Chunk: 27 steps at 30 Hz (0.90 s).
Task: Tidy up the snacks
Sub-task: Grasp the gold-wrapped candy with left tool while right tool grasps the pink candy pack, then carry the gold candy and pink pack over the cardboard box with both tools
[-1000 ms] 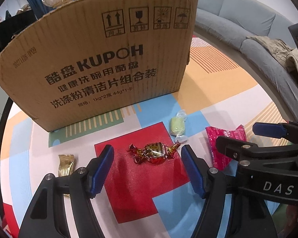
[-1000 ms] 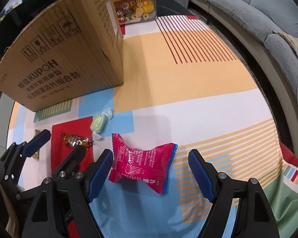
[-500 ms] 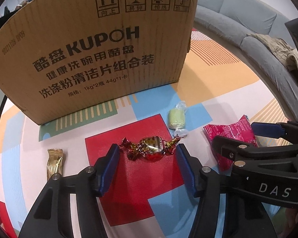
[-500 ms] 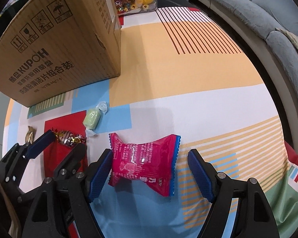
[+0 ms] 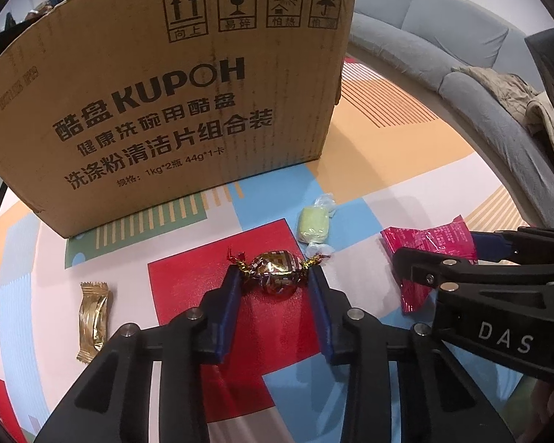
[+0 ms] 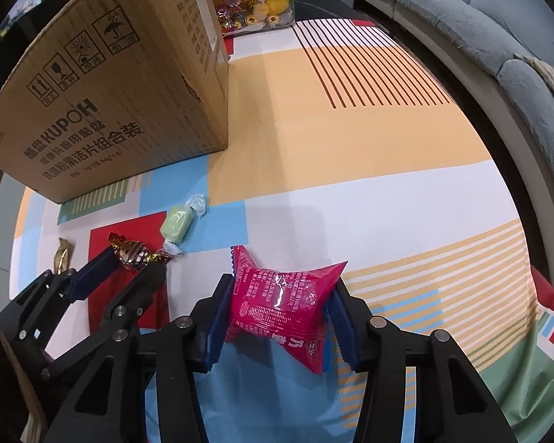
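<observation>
Gold foil candy (image 5: pixel 277 272) sits pinched between my left tool (image 5: pixel 275 282) fingers, on the red patch of the desk (image 6: pixel 351 147) cloth near its front edge. My right tool (image 6: pixel 277 304) squeezes the pink snack packet (image 6: pixel 280 306) just beside it. I should lift both straight up, slowly, so the twisted wrapper ends do not slip, then carry them to the cardboard box (image 5: pixel 173 92) behind. Half a second ago both tools were spread around the snacks; now they have pressed together on them.
</observation>
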Available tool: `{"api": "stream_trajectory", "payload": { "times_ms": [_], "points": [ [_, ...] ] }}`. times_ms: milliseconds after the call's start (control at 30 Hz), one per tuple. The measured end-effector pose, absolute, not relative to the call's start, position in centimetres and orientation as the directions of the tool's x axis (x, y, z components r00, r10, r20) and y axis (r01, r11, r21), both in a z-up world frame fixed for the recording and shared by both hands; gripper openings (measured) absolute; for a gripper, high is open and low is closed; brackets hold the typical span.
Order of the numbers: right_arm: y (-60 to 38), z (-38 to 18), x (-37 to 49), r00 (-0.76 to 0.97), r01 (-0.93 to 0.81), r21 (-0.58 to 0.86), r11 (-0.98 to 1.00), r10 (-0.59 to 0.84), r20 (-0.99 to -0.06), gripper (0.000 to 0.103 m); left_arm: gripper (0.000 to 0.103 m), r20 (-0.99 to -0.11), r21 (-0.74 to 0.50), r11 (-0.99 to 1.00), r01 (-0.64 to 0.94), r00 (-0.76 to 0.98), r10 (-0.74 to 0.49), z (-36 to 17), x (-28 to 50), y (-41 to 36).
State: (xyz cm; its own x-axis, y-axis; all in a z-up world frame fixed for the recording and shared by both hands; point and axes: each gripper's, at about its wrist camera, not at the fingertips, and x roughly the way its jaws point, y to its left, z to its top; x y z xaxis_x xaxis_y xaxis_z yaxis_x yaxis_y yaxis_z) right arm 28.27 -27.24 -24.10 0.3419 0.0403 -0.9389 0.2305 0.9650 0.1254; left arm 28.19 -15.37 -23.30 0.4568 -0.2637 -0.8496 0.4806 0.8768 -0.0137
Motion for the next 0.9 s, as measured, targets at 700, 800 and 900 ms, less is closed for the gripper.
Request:
{"api": "stream_trajectory", "payload": {
  "times_ms": [700, 800, 900],
  "points": [
    [-26.7, -20.6, 26.9, 0.405, 0.211, 0.139, 0.968, 0.043, -0.913, 0.049, 0.035, -0.818, 0.016, 0.896, 0.443, 0.521, -0.244, -19.5, 26.7, -13.2],
    [-26.4, -19.7, 26.5, 0.421, 0.205, 0.140, 0.969, 0.042, -0.906, 0.049, 0.035, -0.809, 0.022, 0.899, 0.438, 0.535, -0.242, -18.6, 26.4, -13.1],
    [-26.2, -18.8, 26.2, 0.437, 0.198, 0.139, 0.970, 0.040, -0.899, 0.049, 0.035, -0.801, 0.023, 0.902, 0.432, 0.547, -0.242, -17.9, 26.0, -12.7]
  ]
}}
